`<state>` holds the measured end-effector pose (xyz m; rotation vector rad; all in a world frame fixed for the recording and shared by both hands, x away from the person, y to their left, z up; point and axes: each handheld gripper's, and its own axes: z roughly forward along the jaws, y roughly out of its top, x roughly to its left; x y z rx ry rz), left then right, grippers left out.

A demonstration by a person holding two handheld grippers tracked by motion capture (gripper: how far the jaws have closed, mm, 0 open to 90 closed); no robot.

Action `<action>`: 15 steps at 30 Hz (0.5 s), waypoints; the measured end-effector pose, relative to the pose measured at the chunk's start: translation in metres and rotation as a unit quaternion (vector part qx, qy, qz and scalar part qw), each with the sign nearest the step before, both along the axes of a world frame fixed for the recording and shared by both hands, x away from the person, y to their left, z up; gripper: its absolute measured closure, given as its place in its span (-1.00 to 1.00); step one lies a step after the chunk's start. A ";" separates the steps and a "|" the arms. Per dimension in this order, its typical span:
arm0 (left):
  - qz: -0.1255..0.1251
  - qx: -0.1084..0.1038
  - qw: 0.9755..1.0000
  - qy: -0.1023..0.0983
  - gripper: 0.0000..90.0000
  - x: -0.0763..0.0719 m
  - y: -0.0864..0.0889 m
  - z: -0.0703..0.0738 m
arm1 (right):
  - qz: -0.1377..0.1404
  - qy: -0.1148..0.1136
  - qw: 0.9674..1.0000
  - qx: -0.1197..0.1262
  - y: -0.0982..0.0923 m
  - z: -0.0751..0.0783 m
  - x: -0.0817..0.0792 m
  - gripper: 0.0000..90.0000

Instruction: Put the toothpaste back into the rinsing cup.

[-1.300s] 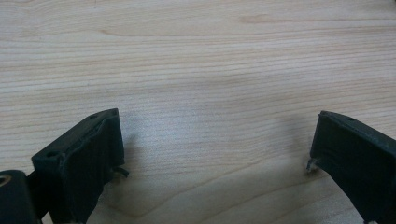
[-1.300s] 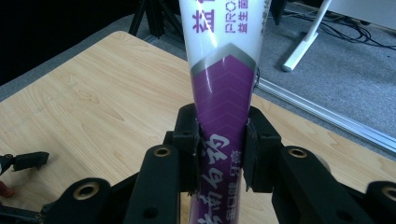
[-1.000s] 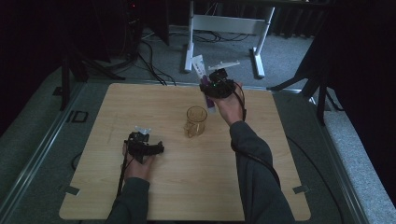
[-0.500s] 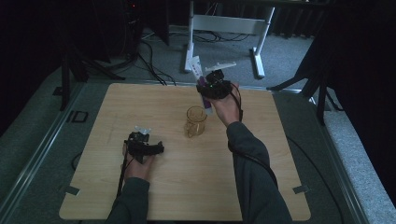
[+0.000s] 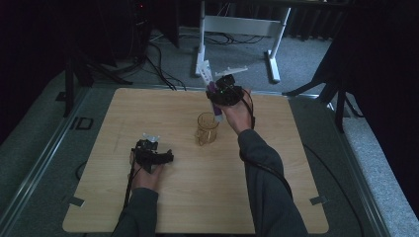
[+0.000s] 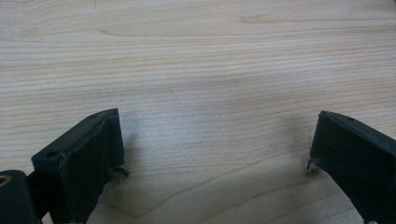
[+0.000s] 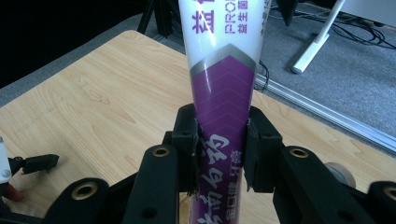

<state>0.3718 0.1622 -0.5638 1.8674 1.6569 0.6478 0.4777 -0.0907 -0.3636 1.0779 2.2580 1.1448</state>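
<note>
My right gripper (image 5: 223,94) is raised over the back of the table, shut on a white and purple toothpaste tube (image 5: 211,85). In the right gripper view the pads press both sides of the tube (image 7: 224,79) at its purple part, between the jaws of my right gripper (image 7: 222,144). The tube's lower end hangs close to the rim of a clear glass cup (image 5: 206,129) standing mid-table. My left gripper (image 5: 150,139) rests on the wood at the front left. In its own view my left gripper (image 6: 215,154) is open over bare wood.
The light wooden table (image 5: 286,168) has open room to the right and front of the cup. Beyond its far edge a white desk frame (image 5: 237,24) and cables lie on grey carpet. Dark surroundings flank both sides.
My right hand has edged slightly left with the tube, closer over the cup. The left hand has stayed put.
</note>
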 end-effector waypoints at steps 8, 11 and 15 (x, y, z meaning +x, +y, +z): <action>0.000 0.000 1.000 0.000 -0.95 0.000 0.000 0.000 | -0.002 0.001 1.000 0.002 0.002 -0.002 0.000 0.55; 0.000 0.000 1.000 0.000 -0.95 0.000 0.000 0.000 | -0.001 0.000 1.000 0.001 0.004 -0.003 0.000 0.55; 0.000 0.000 1.000 0.000 -0.95 0.000 0.000 0.000 | -0.003 -0.001 1.000 0.001 0.004 -0.003 0.000 0.55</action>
